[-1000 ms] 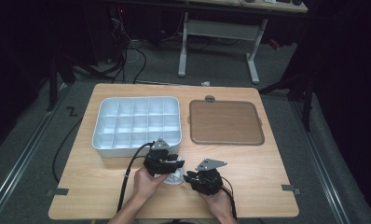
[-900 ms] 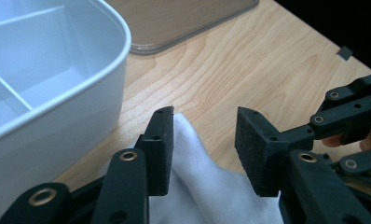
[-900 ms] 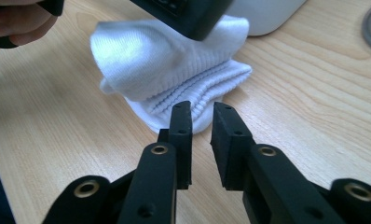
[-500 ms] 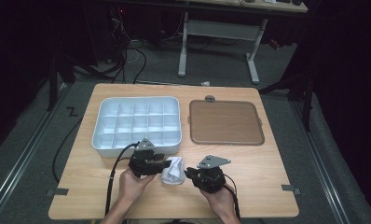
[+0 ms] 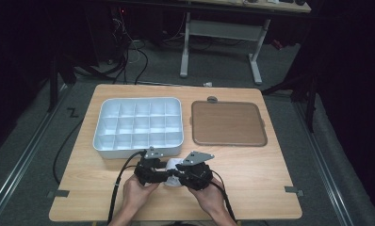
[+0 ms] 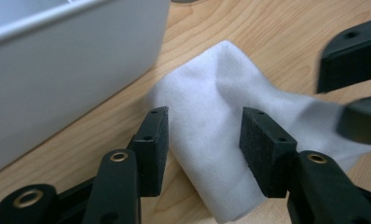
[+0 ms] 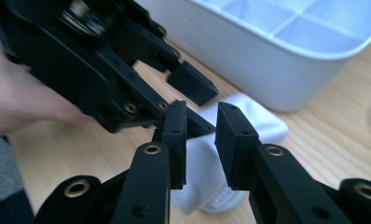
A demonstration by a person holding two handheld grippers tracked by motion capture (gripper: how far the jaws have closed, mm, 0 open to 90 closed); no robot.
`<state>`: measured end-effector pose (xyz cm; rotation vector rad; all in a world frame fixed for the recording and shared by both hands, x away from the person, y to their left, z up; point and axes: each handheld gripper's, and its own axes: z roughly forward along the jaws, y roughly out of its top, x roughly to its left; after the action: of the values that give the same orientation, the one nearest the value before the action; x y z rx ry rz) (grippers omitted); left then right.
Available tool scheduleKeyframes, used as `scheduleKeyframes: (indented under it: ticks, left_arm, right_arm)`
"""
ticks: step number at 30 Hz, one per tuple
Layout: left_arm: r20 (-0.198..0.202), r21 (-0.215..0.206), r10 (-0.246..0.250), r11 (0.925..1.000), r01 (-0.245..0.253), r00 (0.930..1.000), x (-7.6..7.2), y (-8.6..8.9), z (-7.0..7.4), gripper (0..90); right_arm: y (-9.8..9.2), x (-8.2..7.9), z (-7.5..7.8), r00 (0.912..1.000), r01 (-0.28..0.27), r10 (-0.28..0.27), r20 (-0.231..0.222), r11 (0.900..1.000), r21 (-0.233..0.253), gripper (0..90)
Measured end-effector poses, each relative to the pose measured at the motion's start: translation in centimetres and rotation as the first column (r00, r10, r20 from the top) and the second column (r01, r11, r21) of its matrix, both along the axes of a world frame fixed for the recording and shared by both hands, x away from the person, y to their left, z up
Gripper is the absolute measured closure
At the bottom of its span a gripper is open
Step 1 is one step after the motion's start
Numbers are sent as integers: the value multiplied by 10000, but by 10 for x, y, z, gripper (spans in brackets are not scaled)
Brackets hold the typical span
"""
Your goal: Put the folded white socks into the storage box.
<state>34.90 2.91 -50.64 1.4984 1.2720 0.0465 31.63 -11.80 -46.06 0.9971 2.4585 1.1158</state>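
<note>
A white sock (image 5: pixel 175 164) lies on the wooden table near its front edge, just in front of the white compartment tray (image 5: pixel 138 150). My left gripper (image 5: pixel 166 176) comes at it from the left. In the left gripper view, my left gripper (image 6: pixel 204 135) is open, its pads either side of the sock (image 6: pixel 211 93) and not pressing it. My right gripper (image 5: pixel 178 177) faces it from the right. The right gripper view shows my right gripper (image 7: pixel 202 135) nearly closed, pinching one end of the sock (image 7: pixel 263 123). The left gripper's fingers (image 7: pixel 193 84) reach in right beside it.
The tray's white wall (image 6: pixel 72 60) stands close behind the sock, and its compartments (image 7: pixel 286 23) look empty. A flat brown mat (image 5: pixel 228 123) lies to the tray's right. The person's hands (image 5: pixel 138 193) hold both grippers at the table's front edge.
The left gripper drew away to the left half a second ago and has come back to the right, so its open jaws now straddle the sock. The right gripper has barely moved.
</note>
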Motion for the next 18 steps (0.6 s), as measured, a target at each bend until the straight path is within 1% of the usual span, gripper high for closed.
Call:
scheduleKeyframes:
  ticks: [3,8,10,12,13,15,18]
  left_arm:
    - [-93,13,54,10000,-54,9999,-1,-1,-4,530]
    - [-246,40,99,9999,-98,9996,-1,-1,-9,540]
    - [-274,48,83,10000,-82,9996,-2,-1,-10,545]
    - [-233,94,103,9999,-101,9997,-4,-2,-10,552]
    - [-196,147,111,9998,-108,9997,-4,-2,-11,554]
    - [-212,106,170,9998,-168,9996,-5,-1,-12,555]
    - [-163,154,148,9998,-146,9998,-6,0,-12,554]
  right_arm:
    - [-4,3,-13,9993,190,-194,-307,9997,-152,740]
    - [-14,5,-33,9967,542,-581,-566,9962,-680,746]
    - [-20,6,-39,9950,645,-693,-722,9957,-664,746]
    - [-24,6,-43,9942,723,-770,-746,9953,-638,751]
    - [-26,6,-45,9942,752,-802,-719,9947,-696,760]
    - [-28,6,-50,9936,782,-857,-741,9921,-980,767]
    - [-31,5,-57,9916,809,-897,-930,9922,-946,772]
